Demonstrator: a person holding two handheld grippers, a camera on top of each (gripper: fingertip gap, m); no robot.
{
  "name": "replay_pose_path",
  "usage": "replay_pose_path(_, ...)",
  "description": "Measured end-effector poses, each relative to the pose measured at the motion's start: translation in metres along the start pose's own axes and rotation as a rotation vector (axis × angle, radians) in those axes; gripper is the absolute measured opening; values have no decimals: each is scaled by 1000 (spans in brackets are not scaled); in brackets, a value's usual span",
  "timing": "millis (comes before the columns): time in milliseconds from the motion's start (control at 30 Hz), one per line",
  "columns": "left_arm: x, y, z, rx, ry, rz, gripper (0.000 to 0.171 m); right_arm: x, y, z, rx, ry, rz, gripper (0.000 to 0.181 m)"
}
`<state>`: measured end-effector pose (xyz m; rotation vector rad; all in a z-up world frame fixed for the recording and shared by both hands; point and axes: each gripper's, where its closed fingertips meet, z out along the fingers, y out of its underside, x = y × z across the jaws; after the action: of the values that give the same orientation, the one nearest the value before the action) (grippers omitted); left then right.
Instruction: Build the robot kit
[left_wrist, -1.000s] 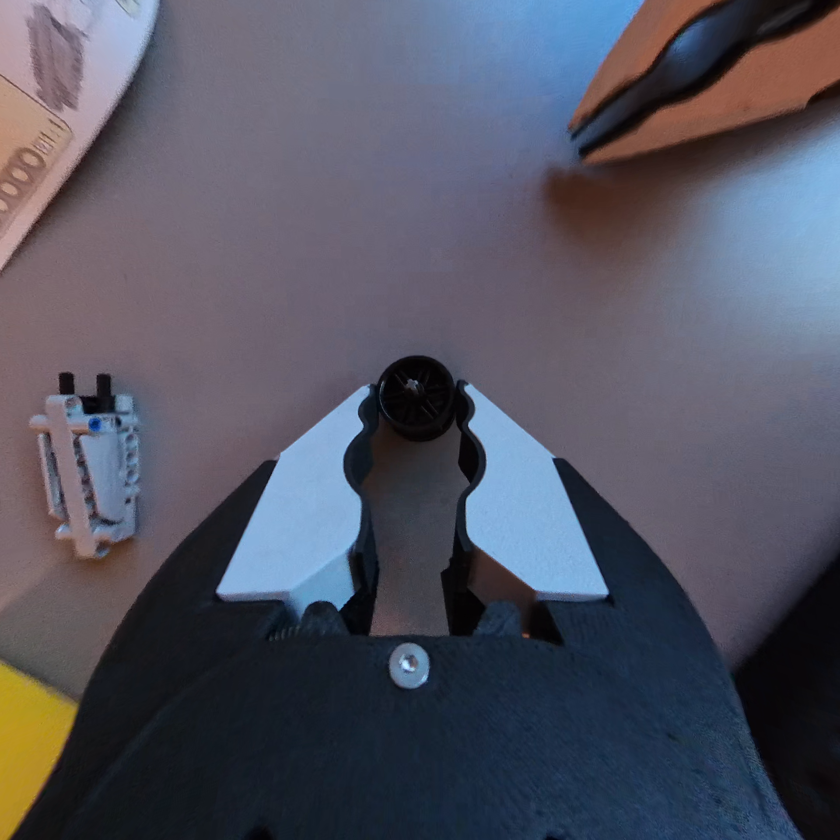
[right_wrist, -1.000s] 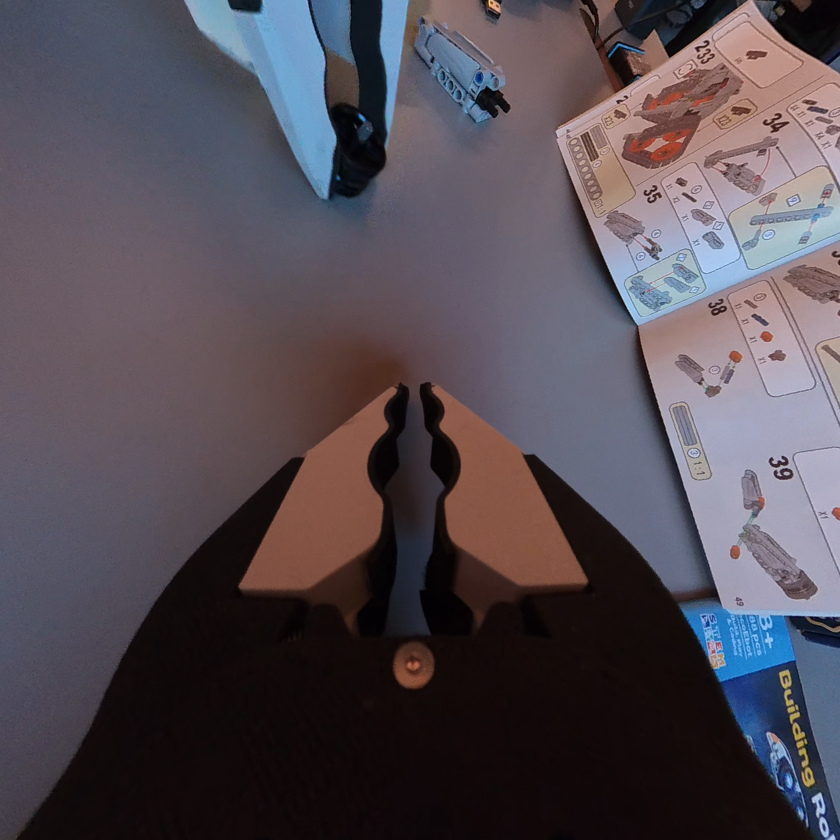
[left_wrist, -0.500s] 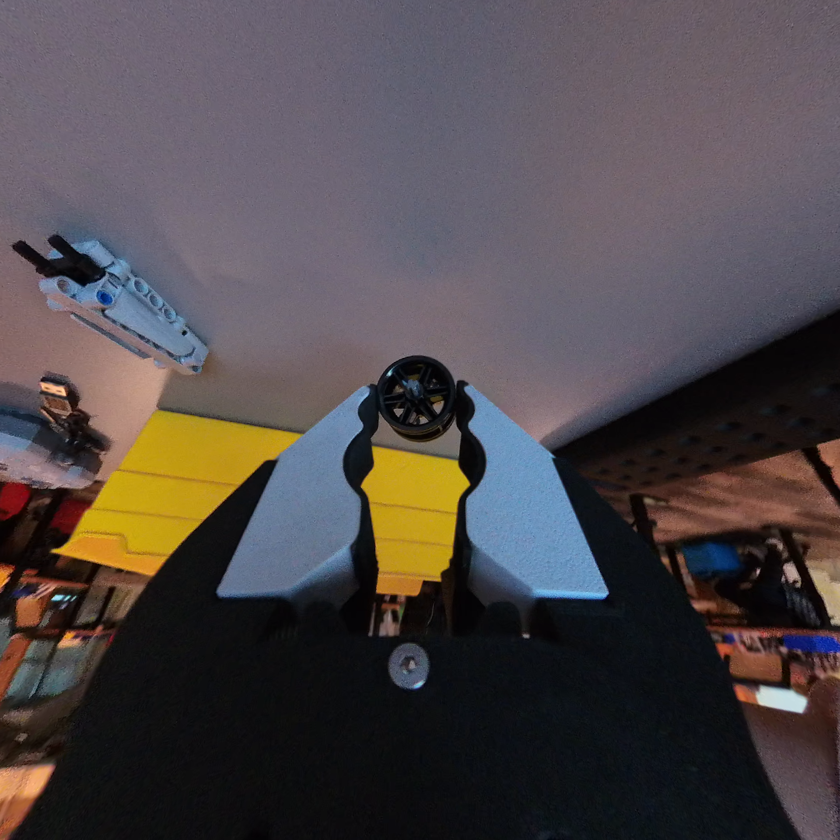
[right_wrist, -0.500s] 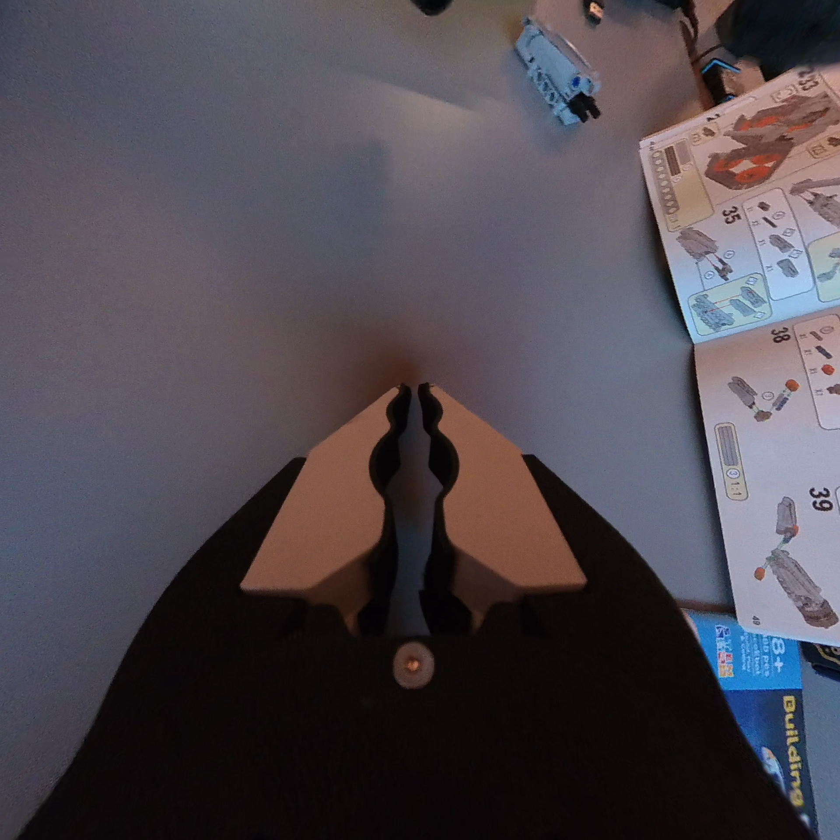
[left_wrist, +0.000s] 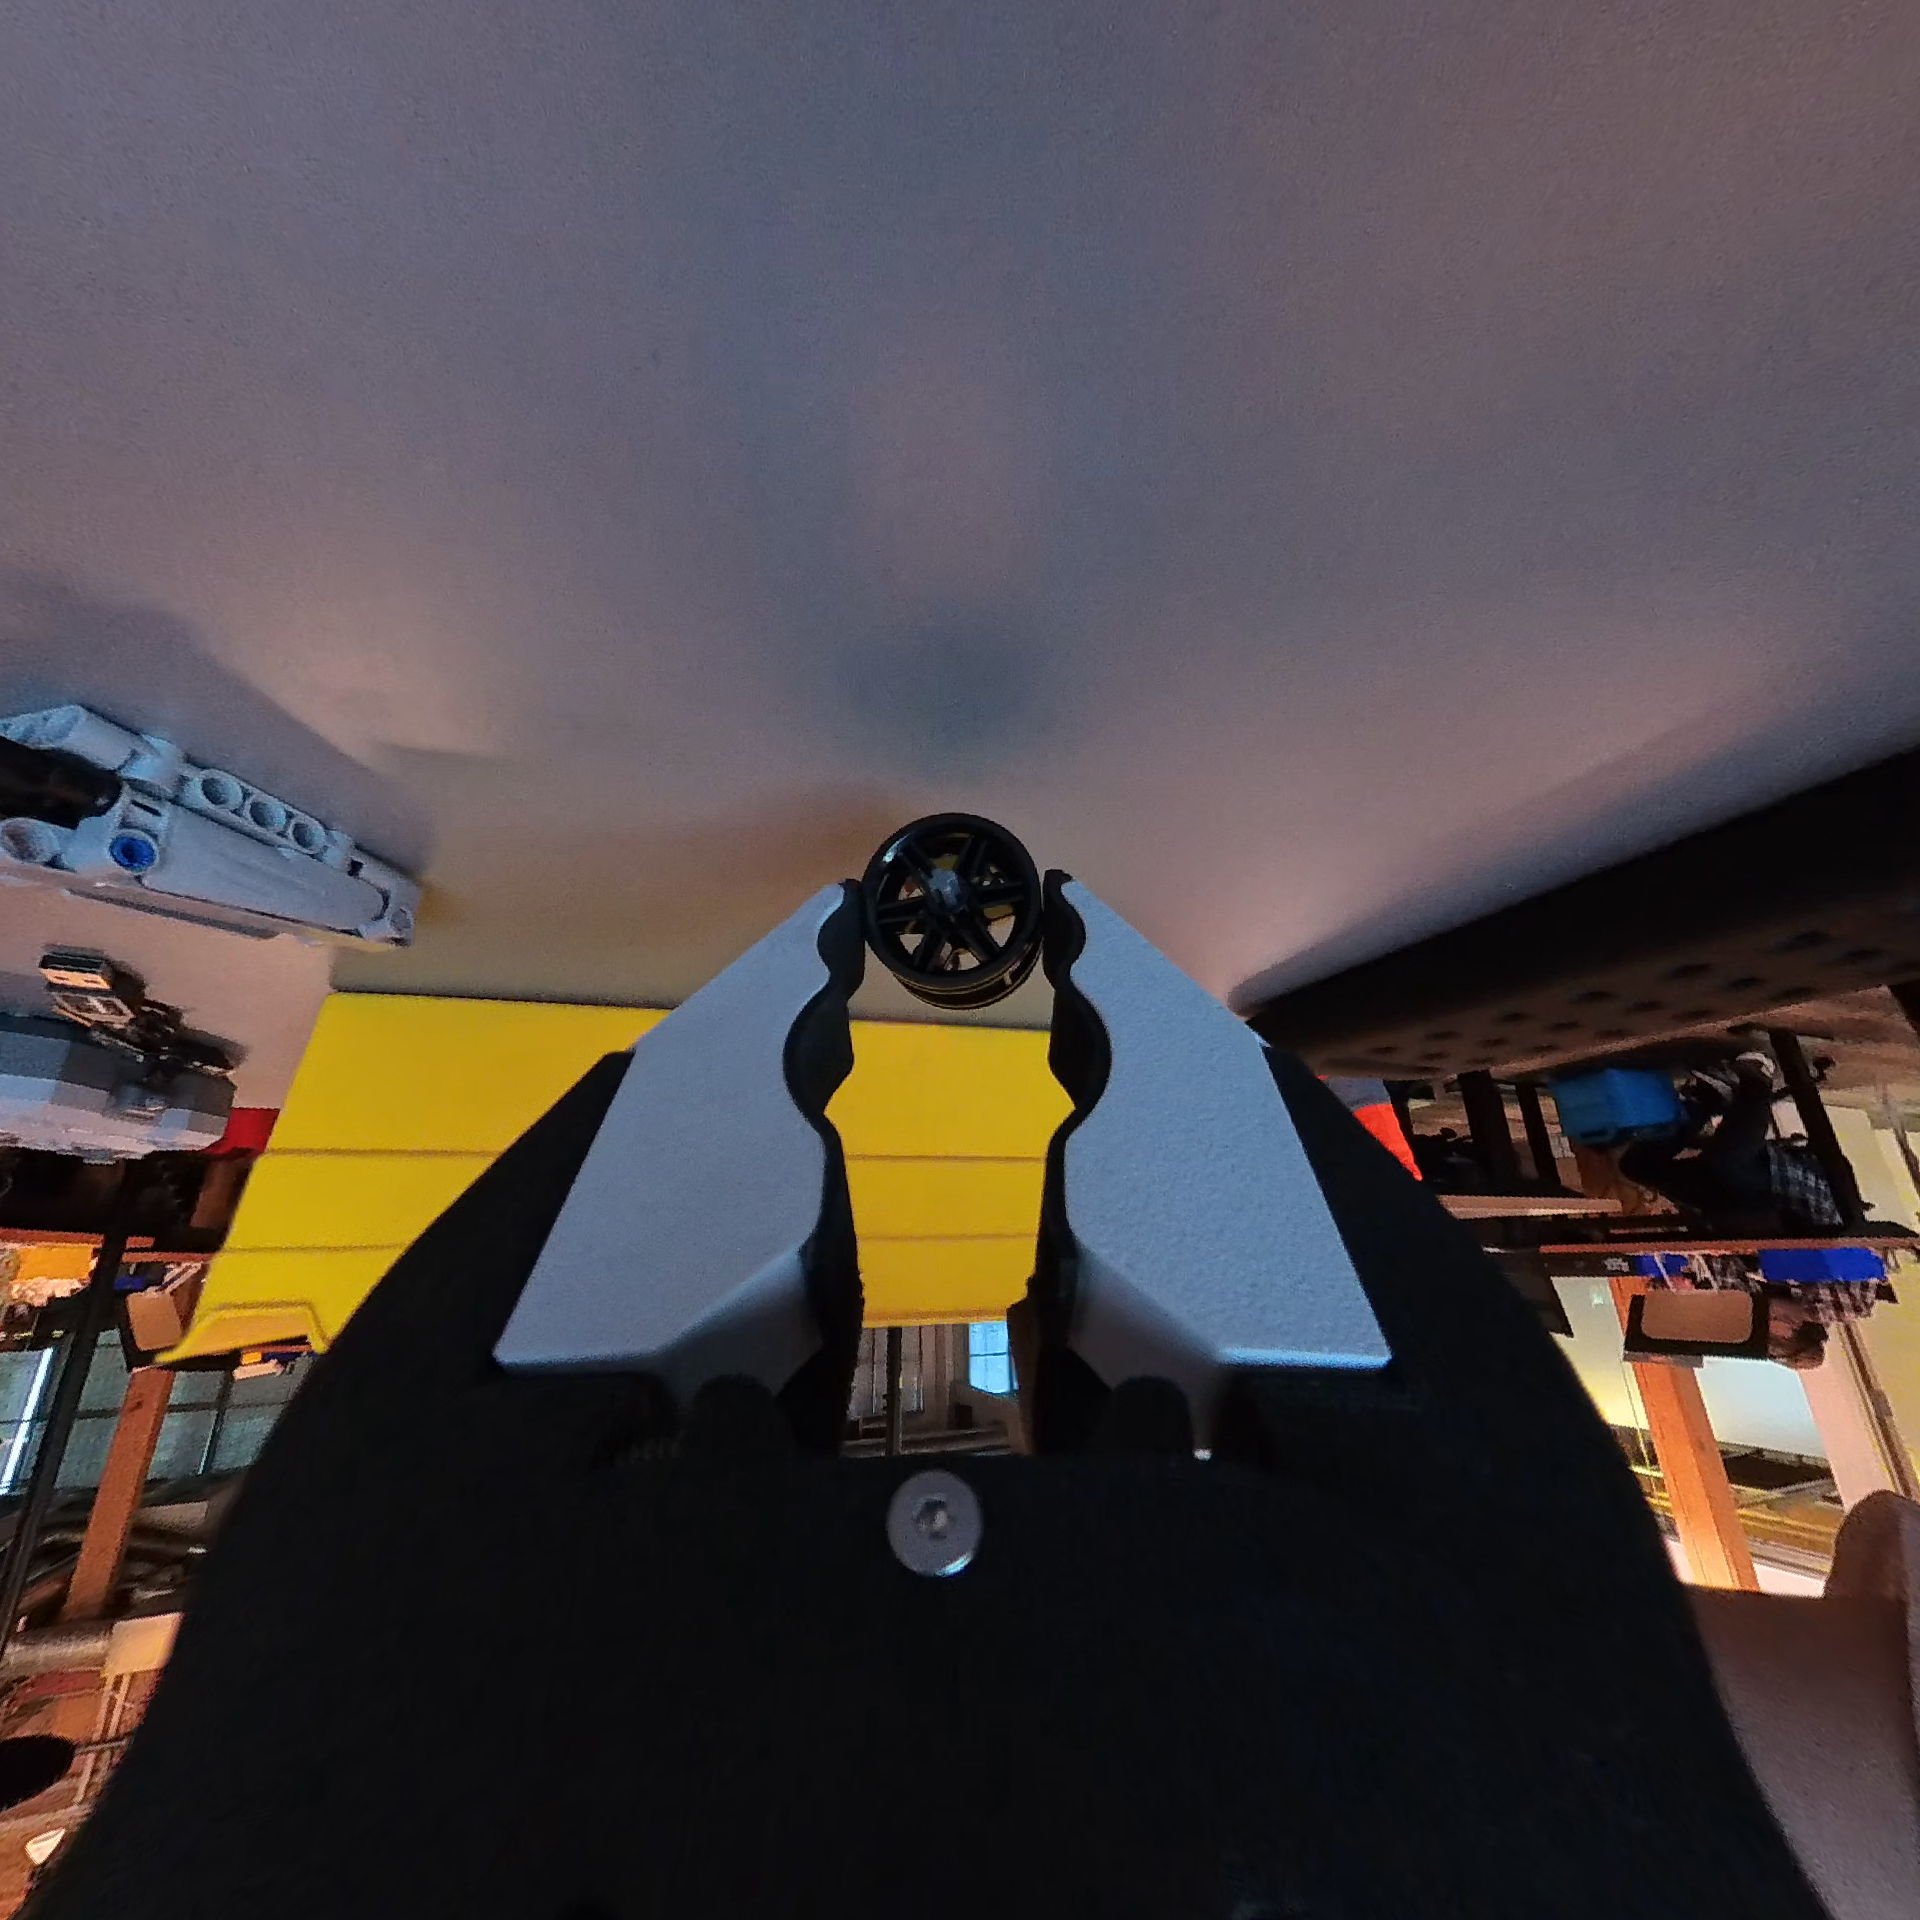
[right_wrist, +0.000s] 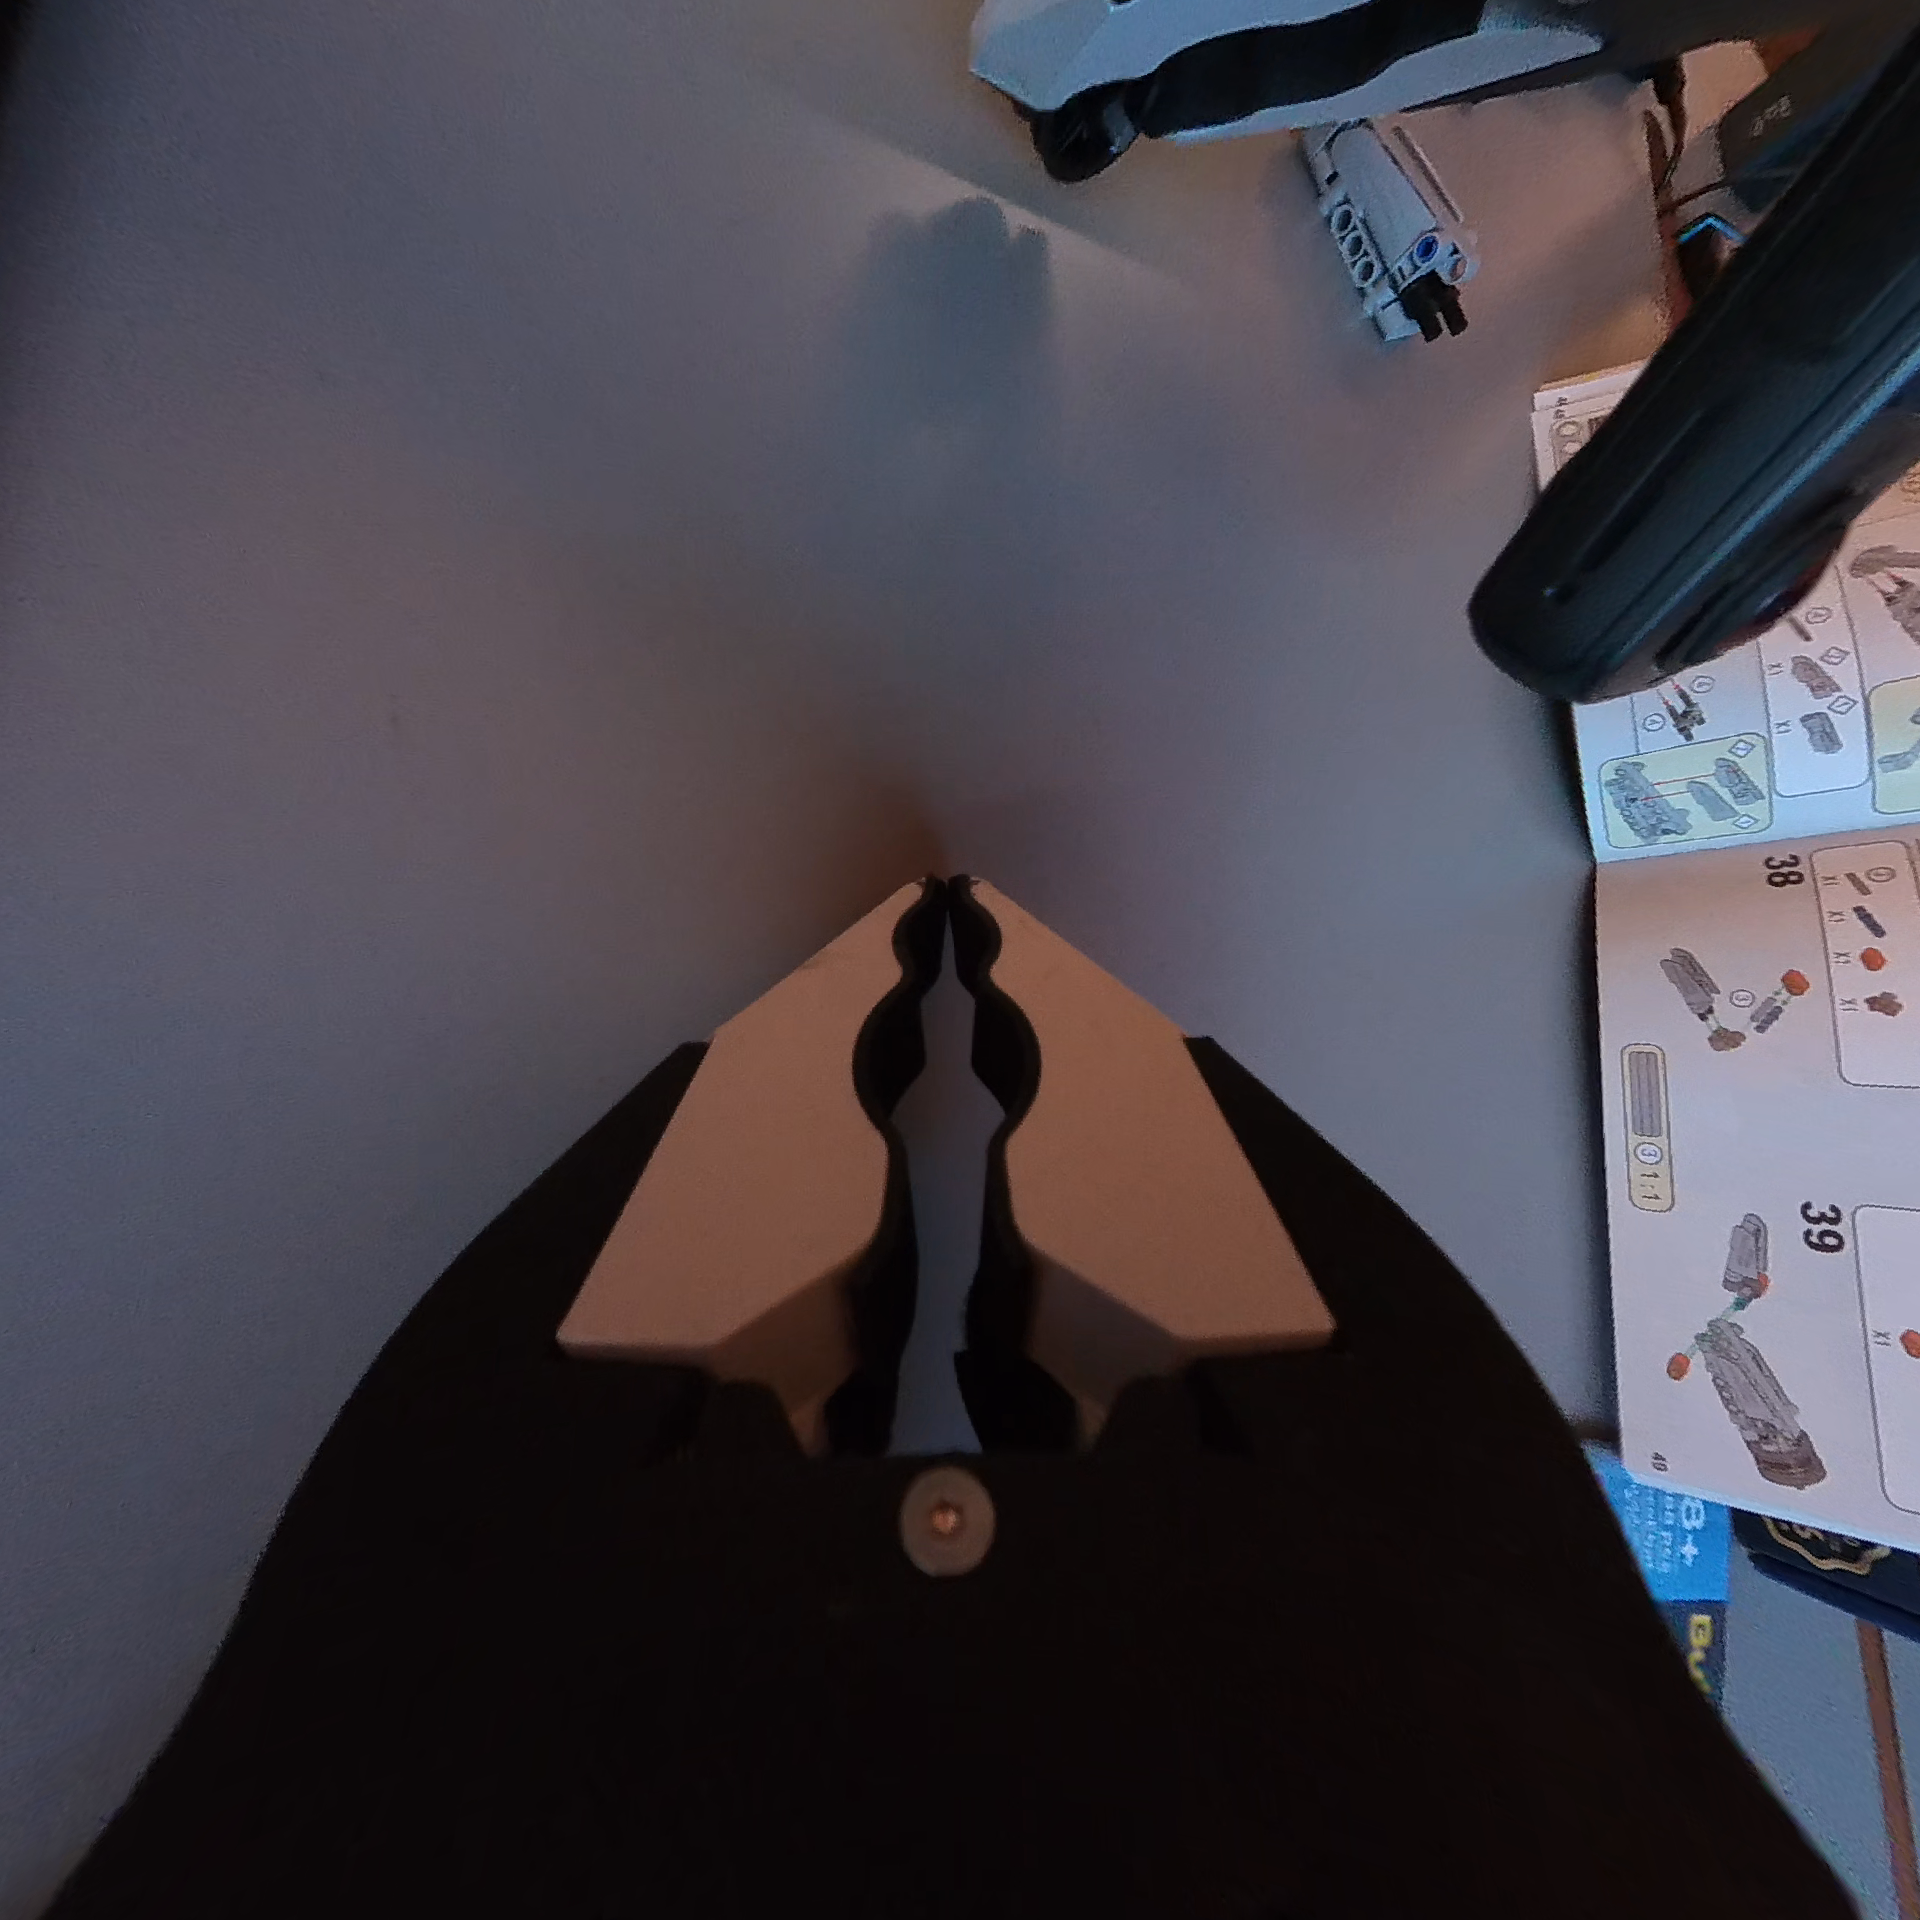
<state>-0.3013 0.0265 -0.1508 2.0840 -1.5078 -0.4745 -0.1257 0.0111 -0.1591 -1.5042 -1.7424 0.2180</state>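
Your left gripper (left_wrist: 951, 902) pinches a small black spoked wheel (left_wrist: 951, 912) between its fingertips, lifted clear of the grey table (left_wrist: 935, 364). To its left a grey-and-white brick assembly (left_wrist: 197, 836) lies on the table, with a yellow bin (left_wrist: 436, 1122) just past the table's edge. Your right gripper (right_wrist: 948, 883) hovers over the same table, its tips nearly touching and holding nothing. At the far right sits that brick assembly (right_wrist: 1382, 234), and an open instruction booklet (right_wrist: 1756, 1039) lies along the right edge.
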Motion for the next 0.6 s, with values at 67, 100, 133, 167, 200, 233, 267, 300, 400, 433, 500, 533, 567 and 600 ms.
replay_pose_path(67, 0, -1, 2, -1, 3, -5, 32, 0, 0, 0, 5, -7, 13, 0)
replay_pose_path(100, 0, -2, 3, -6, 7, -7, 32, 0, 0, 0, 6, -8, 17, 0)
replay_pose_path(133, 0, -2, 4, -13, 11, -8, 32, 0, 0, 0, 7, -9, 21, 0)
replay_pose_path(167, 0, -2, 5, -18, 11, -6, 32, 0, 0, 0, 8, -9, 25, 0)
replay_pose_path(200, 0, -3, 5, -18, 10, -3, 32, 1, 0, 1, 9, -10, 29, 1)
replay_pose_path(233, 0, -4, 6, -15, 12, -2, 32, 1, 0, 1, 10, -10, 33, 0)
replay_pose_path(267, 0, -6, 6, -13, 17, -2, 32, 1, 0, 1, 12, -11, 35, 0)
replay_pose_path(300, 1, -7, 6, -9, 22, -3, 32, 1, 0, 1, 13, -12, 37, 0)
replay_pose_path(400, 2, -10, 7, -1, 31, -3, 33, 1, 0, 1, 15, -16, 45, 0)
replay_pose_path(433, 2, -10, 7, -3, 34, -5, 33, 1, 0, 1, 15, -17, 47, 0)
replay_pose_path(500, 2, -10, 7, -6, 38, -6, 33, 1, 0, 1, 16, -18, 48, 1)
replay_pose_path(533, 1, -10, 7, -6, 40, -7, 33, 1, 0, 1, 16, -19, 49, 1)
replay_pose_path(567, 1, -10, 7, -6, 41, -8, 32, 1, 0, 1, 17, -19, 51, 1)
replay_pose_path(600, 1, -10, 7, -5, 41, -11, 33, 1, 0, 1, 17, -20, 52, 0)
